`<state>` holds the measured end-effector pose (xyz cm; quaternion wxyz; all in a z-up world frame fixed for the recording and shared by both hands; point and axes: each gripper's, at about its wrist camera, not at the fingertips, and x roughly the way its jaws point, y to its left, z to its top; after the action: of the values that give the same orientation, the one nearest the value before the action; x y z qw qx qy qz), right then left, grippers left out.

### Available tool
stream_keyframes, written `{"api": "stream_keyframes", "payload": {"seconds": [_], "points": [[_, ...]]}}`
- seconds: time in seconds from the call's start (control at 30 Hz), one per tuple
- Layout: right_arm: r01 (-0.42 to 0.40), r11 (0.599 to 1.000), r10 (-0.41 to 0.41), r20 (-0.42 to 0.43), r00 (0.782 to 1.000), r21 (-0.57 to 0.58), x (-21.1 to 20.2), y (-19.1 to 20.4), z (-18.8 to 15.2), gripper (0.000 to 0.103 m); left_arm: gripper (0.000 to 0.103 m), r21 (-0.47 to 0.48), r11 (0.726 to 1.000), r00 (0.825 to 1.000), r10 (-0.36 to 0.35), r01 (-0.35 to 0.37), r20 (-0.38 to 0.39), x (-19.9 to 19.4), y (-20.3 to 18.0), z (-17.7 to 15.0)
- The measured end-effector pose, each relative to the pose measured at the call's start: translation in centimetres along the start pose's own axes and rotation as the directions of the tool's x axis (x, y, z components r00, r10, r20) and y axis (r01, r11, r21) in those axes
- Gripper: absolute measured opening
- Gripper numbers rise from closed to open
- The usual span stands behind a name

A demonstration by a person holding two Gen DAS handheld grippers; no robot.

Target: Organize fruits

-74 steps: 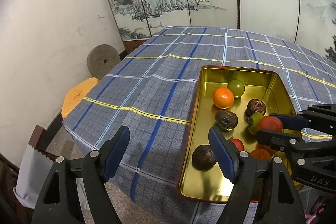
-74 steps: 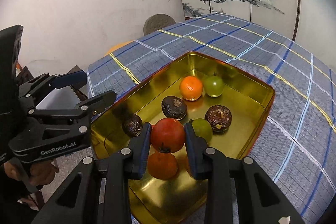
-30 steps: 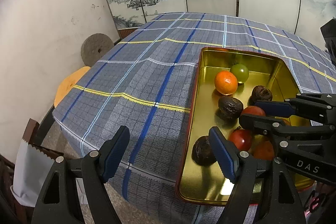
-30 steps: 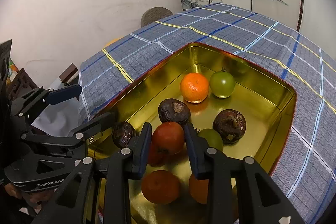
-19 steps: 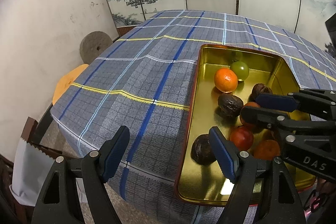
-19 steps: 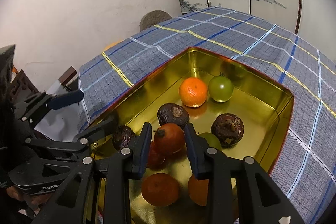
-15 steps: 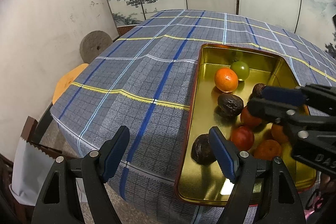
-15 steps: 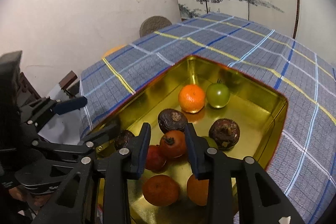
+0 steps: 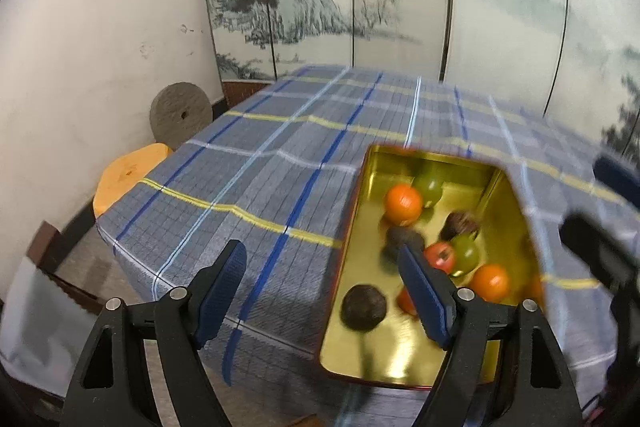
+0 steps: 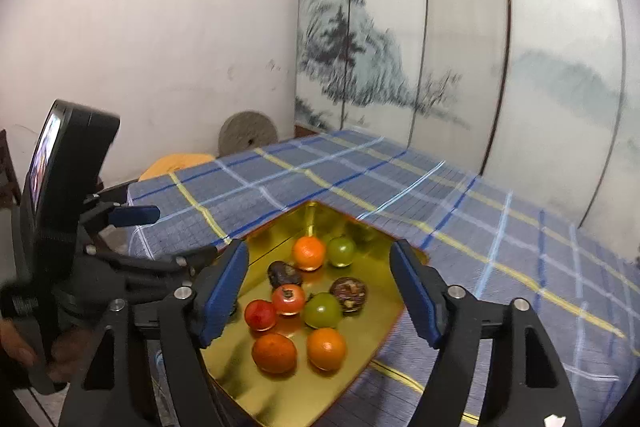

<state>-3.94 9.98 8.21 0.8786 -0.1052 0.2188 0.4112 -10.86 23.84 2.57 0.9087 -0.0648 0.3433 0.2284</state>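
Nine small round fruits lie in the gold metal tray [image 10: 384, 327] on the plaid-covered desk [image 10: 460, 227]. The right gripper [image 10: 320, 291] is opening, empty, above the red persimmon-like fruit [image 10: 288, 299] at tray centre, a green fruit [image 10: 322, 310] touching at 3 o'clock. The left gripper [image 9: 324, 283] is likewise opening, empty. The persimmon is judged light, smooth, bruisable; its sides should be pinched gently.

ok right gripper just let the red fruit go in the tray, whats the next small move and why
Probably draw the right gripper up and back from the gold tray. Its jaws are opening with nothing between them, the red fruit lies in the tray, and no fruit shows on the cloth.
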Motion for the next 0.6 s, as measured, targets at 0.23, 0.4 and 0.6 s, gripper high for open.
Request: {"api": "stream_keyframes", "payload": {"seconds": [0.23, 0.4, 0.6], "points": [[0.047, 0.999, -0.047, 0.046, 0.998, 0.001, -3.6, -0.7, 0.0, 0.076, 0.093, -0.076, 0.996, 0.996, -0.039, 0.044, 0.077, -3.6, 0.4, 1.4], [0.055, 0.999, -0.054, 0.061, 0.997, -0.001, -5.2, -0.9, -0.3, 0.078, 0.096, -0.066, 0.997, 0.994, -0.02, 0.027, 0.103, -5.5, -0.2, 1.6], [0.055, 0.998, -0.056, 0.089, 0.994, 0.013, -6.5, -1.3, -0.4, 0.081, 0.1, -0.044, 0.999, 0.99, 0.016, -0.01, 0.137, -7.3, -1.3, 1.6]]}}
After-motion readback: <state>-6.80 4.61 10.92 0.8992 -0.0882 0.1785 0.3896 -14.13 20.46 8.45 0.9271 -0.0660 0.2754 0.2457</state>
